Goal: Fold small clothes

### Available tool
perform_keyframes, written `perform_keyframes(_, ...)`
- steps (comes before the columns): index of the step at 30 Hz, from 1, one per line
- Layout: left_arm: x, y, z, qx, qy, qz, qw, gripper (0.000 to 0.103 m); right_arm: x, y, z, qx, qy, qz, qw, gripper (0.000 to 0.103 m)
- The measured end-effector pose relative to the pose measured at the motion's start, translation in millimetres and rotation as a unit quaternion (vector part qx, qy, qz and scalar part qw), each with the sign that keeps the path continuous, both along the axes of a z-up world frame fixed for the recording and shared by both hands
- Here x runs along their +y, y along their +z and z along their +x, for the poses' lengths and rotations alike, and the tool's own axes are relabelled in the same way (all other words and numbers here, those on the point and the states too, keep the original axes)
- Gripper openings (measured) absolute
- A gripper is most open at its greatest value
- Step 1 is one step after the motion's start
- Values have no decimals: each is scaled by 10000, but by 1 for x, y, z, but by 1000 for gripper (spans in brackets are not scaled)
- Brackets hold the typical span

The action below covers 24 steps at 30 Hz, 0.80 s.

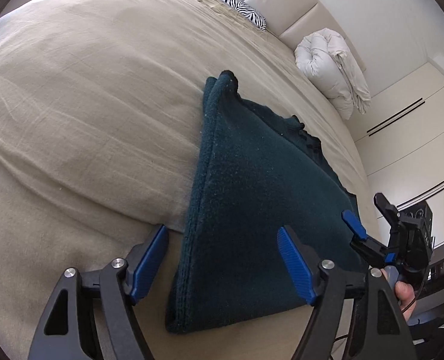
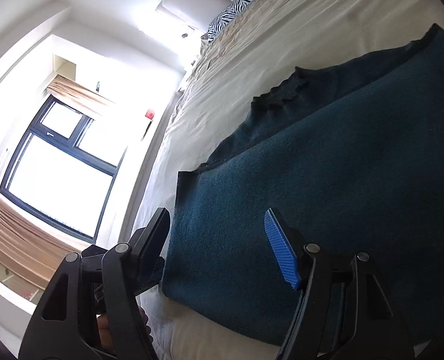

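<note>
Grippers, two, both mine. My left gripper (image 1: 222,258) stands with jaws spread, its two blue pads either side of the sweater's near left edge, nothing pinched. My right gripper (image 2: 218,249) also stands agape over the sweater's near right corner, pads clear of the cloth; in the left view it (image 1: 364,214) shows off that corner, at the bed's right edge.

Sweater (image 1: 252,186), one, dark teal knit, folded in layers, flat on the bed near its right edge; a ribbed hem (image 2: 285,90) peeks out from under the top layer on the far side.

Bed (image 1: 86,105), one, beige sheet, creased.

Pillow (image 1: 234,0), one, zebra print, at the headboard (image 1: 282,3).

Duvet (image 1: 333,69), one, white, bundled at the bed's far right corner.

Window (image 2: 56,174), one, dark frame.

Hand (image 1: 405,294), one in view, on the right gripper's handle.
</note>
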<state>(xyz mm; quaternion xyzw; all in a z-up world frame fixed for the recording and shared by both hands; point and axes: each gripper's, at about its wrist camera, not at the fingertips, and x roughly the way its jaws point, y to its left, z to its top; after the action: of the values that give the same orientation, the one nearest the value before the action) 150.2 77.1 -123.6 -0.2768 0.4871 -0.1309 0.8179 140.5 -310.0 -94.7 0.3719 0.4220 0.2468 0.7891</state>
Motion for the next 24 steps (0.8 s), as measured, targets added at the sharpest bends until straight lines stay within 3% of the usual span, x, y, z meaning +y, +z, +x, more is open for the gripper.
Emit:
perform_keyframes(3, -11, -1, 6, 73, -89, 140, 9998, 85, 34, -11, 17, 161, 271, 122, 9994, 65)
perform_keyframes(7, -22, 0, 12, 152, -230, 259, 9993, 82, 59, -30, 39, 389, 388, 122, 9984, 65)
perform_keyframes(12, -24, 1, 15, 334, -235, 621, 9972, 54, 41, -31, 45, 327, 248, 137, 9991, 65)
perform_keyframes(19, -29, 7, 14, 422, -301, 889, 9947, 33, -46, -29, 36, 364, -806, 410, 9952, 65)
perform_keyframes(21, -32, 9, 14, 429, -340, 909, 9944, 25, -51, -24, 29, 308, -807, 390, 9955, 65)
perform_keyframes(24, -36, 11, 17, 441, -379, 870, 9945, 21, -40, -18, 22, 240, -503, 231, 9982, 65)
